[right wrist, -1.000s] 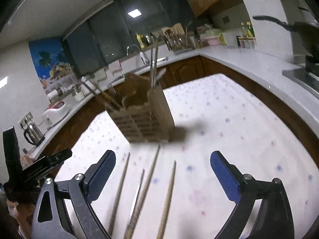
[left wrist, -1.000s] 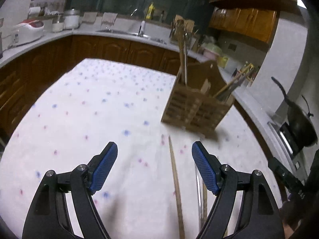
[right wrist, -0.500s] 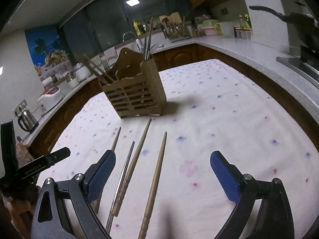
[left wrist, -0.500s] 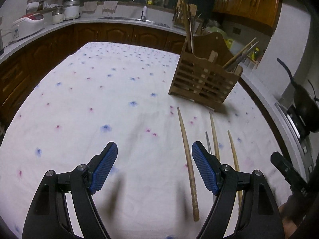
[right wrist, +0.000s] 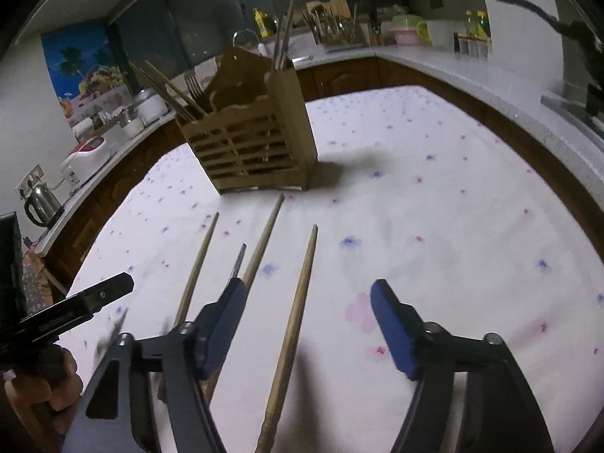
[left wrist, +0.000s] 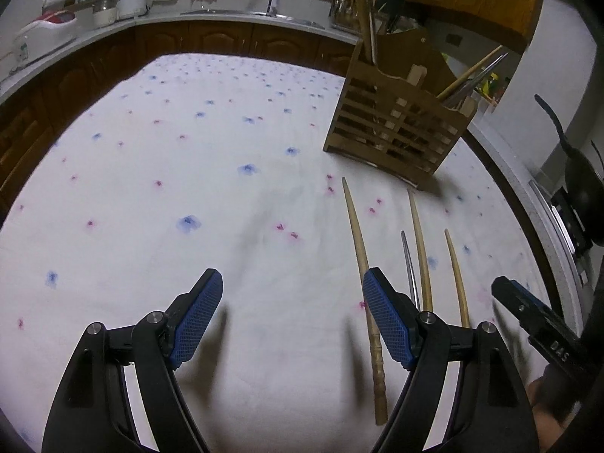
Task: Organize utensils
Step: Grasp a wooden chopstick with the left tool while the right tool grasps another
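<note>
Several chopsticks lie side by side on the white flowered tablecloth [left wrist: 158,196] in front of a slatted wooden utensil holder [left wrist: 396,124] that has chopsticks and a fork in it. My left gripper [left wrist: 292,283] hangs open low over the cloth. A long wooden chopstick [left wrist: 358,234] runs past the inner edge of its right finger. A metal chopstick [left wrist: 409,264] and two wooden ones [left wrist: 421,241] lie further right. My right gripper [right wrist: 307,294] is closing, and a wooden chopstick [right wrist: 302,294] lies between its jaws, clear of both pads. The holder [right wrist: 253,143] stands beyond.
Dark wood cabinets with a pale countertop [left wrist: 226,19] ring the table. A rice cooker [right wrist: 90,154] and kettle [right wrist: 41,204] stand at the left, and a black pan [left wrist: 581,185] at the right. A hand [right wrist: 45,389] holds the left gripper's handle.
Both grippers have sunk toward the cloth and tipped downward, so the chopsticks look nearer. The right gripper's jaws have narrowed around one wooden chopstick. The left jaws are as wide as before.
</note>
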The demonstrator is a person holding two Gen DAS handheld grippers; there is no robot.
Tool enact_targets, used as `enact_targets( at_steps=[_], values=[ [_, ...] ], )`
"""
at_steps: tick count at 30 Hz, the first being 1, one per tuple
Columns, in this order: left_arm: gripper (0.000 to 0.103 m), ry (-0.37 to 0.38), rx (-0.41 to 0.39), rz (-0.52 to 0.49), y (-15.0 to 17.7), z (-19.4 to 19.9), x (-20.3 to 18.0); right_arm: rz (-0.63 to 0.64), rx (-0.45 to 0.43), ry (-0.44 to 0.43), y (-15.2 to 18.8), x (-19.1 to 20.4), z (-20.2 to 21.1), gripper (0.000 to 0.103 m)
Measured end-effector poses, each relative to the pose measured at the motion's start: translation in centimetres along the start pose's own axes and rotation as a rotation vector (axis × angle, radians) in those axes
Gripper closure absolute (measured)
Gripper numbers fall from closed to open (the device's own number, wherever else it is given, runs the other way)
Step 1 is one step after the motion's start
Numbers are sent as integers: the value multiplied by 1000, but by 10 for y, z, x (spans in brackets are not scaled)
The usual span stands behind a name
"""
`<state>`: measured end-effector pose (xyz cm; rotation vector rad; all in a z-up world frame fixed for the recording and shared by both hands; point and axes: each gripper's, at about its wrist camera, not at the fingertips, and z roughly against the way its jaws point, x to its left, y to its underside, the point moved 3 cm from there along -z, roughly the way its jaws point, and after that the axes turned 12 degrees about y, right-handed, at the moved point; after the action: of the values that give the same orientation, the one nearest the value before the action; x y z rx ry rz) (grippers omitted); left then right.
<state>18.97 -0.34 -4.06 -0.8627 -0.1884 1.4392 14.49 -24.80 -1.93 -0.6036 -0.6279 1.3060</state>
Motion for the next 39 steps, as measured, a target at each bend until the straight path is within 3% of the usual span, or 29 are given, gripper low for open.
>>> enact_targets(
  at_steps=[4, 6, 9, 11, 12, 13, 15, 16, 17, 18, 23, 26, 29, 32, 39],
  values=[
    [25, 29, 31, 1, -9, -16, -4, -3, 33, -9, -2, 1, -11, 41],
    [28, 42, 46, -15, -18, -27, -10, 6, 51, -14, -6, 3, -19, 50],
    [40, 50, 91, -67, -29, -47, -24, 18, 88, -8, -11, 7, -33, 61],
    [55, 58, 149, -104, -31, -63, -32, 28, 120, -4, -12, 9, -43, 64],
    [73, 57, 184, -118, -29, -72, -35, 37, 136, -2, -12, 10, -48, 68],
    [80, 51, 201, -130, -27, -76, -36, 49, 144, 5, -11, 12, -51, 70],
    [82, 30, 196, -182, -22, -75, -41, 83, 135, 33, -9, 14, -51, 81],
    [89, 28, 193, -199, -19, -73, -42, 91, 134, 30, -8, 15, -50, 85],
    [91, 34, 199, -211, -15, -71, -42, 94, 140, 15, -7, 15, -49, 94],
    [93, 44, 203, -220, -10, -66, -42, 99, 146, 1, -4, 15, -47, 96],
    [94, 104, 231, -205, 14, -37, -30, 147, 143, -2, 11, 11, -29, 96],
    [93, 105, 231, -167, 9, -34, -26, 125, 156, -21, 14, 4, -24, 92],
    [91, 99, 224, -156, -4, -41, -30, 84, 166, -34, 8, 2, -29, 89],
    [80, 80, 231, -172, -17, -56, -36, 60, 162, -28, -1, 3, -37, 85],
    [80, 36, 232, -252, -27, -78, -48, 89, 148, 5, -8, 13, -53, 84]
  ],
)
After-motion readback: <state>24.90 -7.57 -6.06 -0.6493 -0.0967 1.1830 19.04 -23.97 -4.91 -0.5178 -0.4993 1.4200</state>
